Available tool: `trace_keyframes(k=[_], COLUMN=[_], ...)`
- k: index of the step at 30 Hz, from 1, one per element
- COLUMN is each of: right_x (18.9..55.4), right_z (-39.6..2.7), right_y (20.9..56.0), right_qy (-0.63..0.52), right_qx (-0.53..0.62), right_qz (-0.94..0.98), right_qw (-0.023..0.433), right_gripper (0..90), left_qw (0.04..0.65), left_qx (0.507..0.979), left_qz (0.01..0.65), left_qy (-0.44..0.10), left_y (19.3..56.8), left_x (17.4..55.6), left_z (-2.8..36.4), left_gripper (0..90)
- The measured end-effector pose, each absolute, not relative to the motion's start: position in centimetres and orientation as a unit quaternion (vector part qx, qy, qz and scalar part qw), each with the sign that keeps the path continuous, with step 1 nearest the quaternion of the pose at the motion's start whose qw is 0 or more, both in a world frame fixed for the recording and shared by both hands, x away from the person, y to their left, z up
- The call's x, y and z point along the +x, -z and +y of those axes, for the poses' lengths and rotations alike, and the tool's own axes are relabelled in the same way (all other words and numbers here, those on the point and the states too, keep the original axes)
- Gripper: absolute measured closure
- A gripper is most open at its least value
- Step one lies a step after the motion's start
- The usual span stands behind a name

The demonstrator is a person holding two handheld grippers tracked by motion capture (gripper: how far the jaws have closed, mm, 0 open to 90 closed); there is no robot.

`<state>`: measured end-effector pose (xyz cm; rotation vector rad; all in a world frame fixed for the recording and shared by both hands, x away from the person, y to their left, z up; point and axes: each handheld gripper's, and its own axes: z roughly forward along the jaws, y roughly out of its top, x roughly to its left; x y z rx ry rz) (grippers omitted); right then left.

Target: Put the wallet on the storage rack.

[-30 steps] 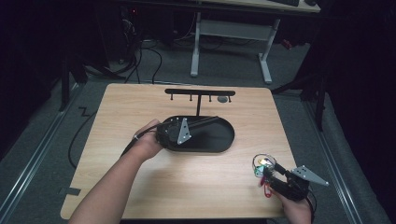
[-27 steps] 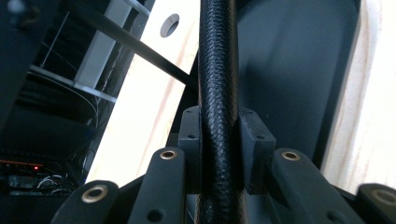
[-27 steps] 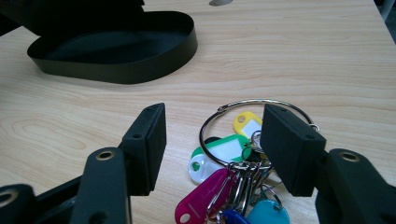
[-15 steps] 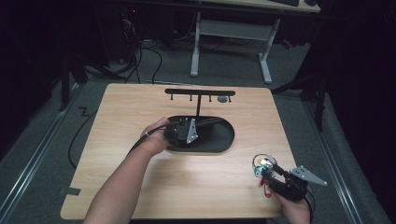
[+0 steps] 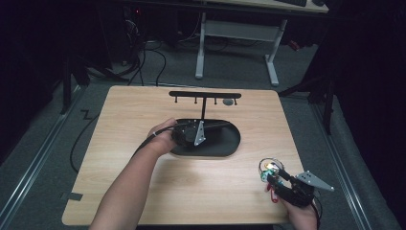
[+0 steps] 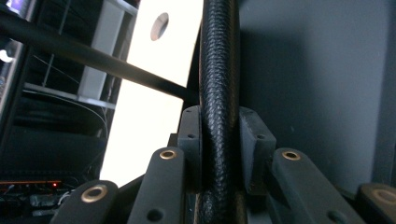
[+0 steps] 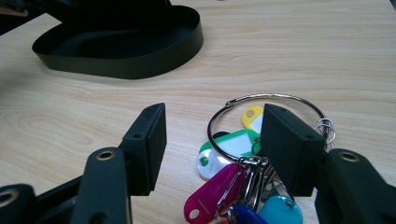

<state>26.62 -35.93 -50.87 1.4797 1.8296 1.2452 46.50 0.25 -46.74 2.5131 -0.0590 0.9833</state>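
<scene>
Left gripper [image 5: 203, 130] clamps the black tray's [image 5: 225, 148] textured rim at table centre; the tray's long axis runs 3 to 9 o'clock. T-shaped stand [image 5: 205, 95] at its 12. Right gripper [image 7: 212, 135], jaws apart, straddles the key ring [image 7: 261, 116] at 4 o'clock near the table's edge; bare wood between.

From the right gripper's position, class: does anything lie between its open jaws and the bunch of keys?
Nothing visible does. The right gripper stands open low over the table, and the key ring with its coloured tags already lies partly between the jaws. The black tray sits well beyond.
</scene>
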Motion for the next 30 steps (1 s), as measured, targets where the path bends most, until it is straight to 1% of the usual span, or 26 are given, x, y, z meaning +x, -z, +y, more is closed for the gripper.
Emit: trace_keyframes(k=[4, 8, 13, 18, 19, 22, 25, 30], right_x=[26.6, 26.6, 26.6, 26.6, 26.6, 26.6, 26.6, 26.6], right_z=[-35.9, -35.8, -35.7, -35.7, -35.7, -35.7, -35.7, -35.7], right_y=[51.0, 51.0, 51.0, 51.0, 51.0, 51.0, 51.0, 51.0], right_qy=[-0.453, -0.452, -0.45, -0.449, -0.449, -0.449, -0.448, -0.447], right_qx=[0.54, 0.541, 0.539, 0.54, 0.539, 0.541, 0.539, 0.542], right_qz=[0.669, 0.669, 0.671, 0.671, 0.671, 0.671, 0.672, 0.671], right_qw=[0.237, 0.237, 0.238, 0.238, 0.238, 0.238, 0.239, 0.238], right_gripper=[41.7, 41.7, 41.7, 41.7, 41.7, 41.7, 41.8, 41.8], left_qw=[0.207, 0.208, 0.207, 0.207, 0.207, 0.193, 0.202, 0.206], left_qx=[0.915, 0.918, 0.927, 0.931, 0.932, 0.939, 0.939, 0.94], left_qz=[-0.018, -0.019, -0.01, -0.005, -0.005, 0.011, 0.03, 0.034], left_qy=[-0.346, -0.338, -0.313, -0.3, -0.297, -0.286, -0.278, -0.269], left_y=[47.5, 47.7, 47.9, 48.1, 48.1, 48.4, 49.0, 49.0], left_x=[46.5, 46.4, 46.3, 46.4, 46.3, 46.6, 46.8, 46.7], left_z=[0.5, 0.6, 0.5, 0.6, 0.6, 0.6, 1.2, 1.5], left_gripper=[73.3, 72.9, 70.0, 67.3, 66.4, 59.5, 57.4, 54.7])
